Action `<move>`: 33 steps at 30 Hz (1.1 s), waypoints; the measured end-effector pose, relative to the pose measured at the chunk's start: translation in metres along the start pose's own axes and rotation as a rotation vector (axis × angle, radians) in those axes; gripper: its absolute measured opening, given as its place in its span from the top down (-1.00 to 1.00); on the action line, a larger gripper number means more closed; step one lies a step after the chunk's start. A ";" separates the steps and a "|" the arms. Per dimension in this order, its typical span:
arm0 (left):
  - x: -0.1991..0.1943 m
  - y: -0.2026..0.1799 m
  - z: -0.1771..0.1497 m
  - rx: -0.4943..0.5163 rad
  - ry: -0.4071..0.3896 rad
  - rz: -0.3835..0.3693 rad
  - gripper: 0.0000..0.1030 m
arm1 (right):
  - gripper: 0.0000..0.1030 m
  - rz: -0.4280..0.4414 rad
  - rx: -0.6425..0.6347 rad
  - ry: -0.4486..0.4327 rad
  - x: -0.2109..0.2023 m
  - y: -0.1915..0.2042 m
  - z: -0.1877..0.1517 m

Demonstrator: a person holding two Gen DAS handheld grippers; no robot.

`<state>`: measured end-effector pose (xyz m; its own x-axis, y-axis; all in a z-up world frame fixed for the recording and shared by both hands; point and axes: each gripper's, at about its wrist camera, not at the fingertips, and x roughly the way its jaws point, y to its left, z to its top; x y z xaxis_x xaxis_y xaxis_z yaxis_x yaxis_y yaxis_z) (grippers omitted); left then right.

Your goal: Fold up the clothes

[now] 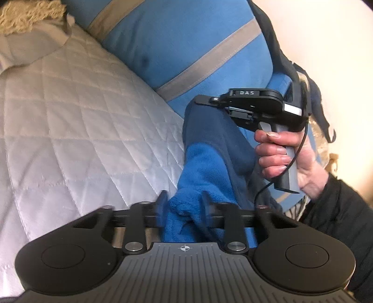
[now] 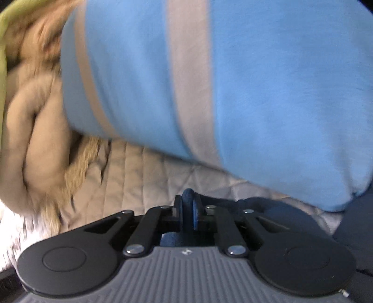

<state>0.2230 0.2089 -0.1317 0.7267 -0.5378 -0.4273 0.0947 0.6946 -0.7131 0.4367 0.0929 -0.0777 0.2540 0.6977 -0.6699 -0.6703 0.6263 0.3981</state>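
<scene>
A blue fleece garment (image 1: 205, 163), navy on one side and bright blue on the other, hangs stretched over a white quilted bed cover (image 1: 81, 121). In the left wrist view my right gripper (image 1: 198, 101), held by a hand (image 1: 279, 153), pinches the garment's upper edge. Up close, the right gripper (image 2: 187, 209) has its fingers shut on a fold of the dark blue fabric (image 2: 268, 207). My left gripper (image 1: 184, 202) sits at the garment's lower end. Its blurred fingers stand apart, with bright blue fleece bunched between them.
A light blue cushion with grey stripes (image 1: 186, 42) (image 2: 256, 93) lies behind the garment. A beige fur-trimmed coat (image 2: 35, 139) (image 1: 28, 21) is piled at the left. A black sleeve (image 1: 338, 221) enters from the right, and the wall is pale.
</scene>
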 end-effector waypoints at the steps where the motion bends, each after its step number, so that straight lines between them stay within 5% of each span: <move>1: -0.001 0.000 -0.001 -0.005 0.002 0.003 0.69 | 0.87 -0.007 0.023 -0.023 -0.003 -0.005 0.000; 13: -0.023 -0.021 -0.015 0.064 -0.028 0.023 0.80 | 0.93 -0.092 0.069 -0.150 0.016 -0.019 -0.015; 18: -0.024 -0.027 -0.014 0.087 -0.015 0.078 0.68 | 0.94 -0.153 0.071 -0.208 0.019 -0.021 -0.020; 20: -0.029 -0.029 -0.015 0.110 -0.019 0.105 0.56 | 0.75 -0.163 0.099 -0.241 0.009 -0.025 -0.018; 21: -0.032 -0.030 -0.015 0.121 -0.024 0.114 0.37 | 0.33 -0.164 0.116 -0.256 0.003 -0.028 -0.017; 23: -0.038 -0.032 -0.015 0.139 -0.034 0.129 0.14 | 0.04 -0.157 0.102 -0.275 -0.013 -0.028 -0.018; 26: -0.043 -0.036 -0.011 0.146 -0.055 0.137 -0.17 | -0.70 -0.174 -0.008 -0.284 -0.042 -0.020 -0.023; 30: -0.032 -0.042 -0.006 0.185 -0.030 0.178 -0.29 | -0.73 -0.214 -0.158 -0.255 -0.080 -0.012 -0.037; 33: -0.014 -0.040 -0.001 0.218 0.019 0.312 -0.30 | -0.75 -0.270 -0.255 -0.239 -0.114 -0.007 -0.053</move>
<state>0.2079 0.1880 -0.0979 0.7307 -0.2921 -0.6170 0.0152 0.9106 -0.4130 0.3755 -0.0094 -0.0372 0.5777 0.6002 -0.5532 -0.7006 0.7124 0.0413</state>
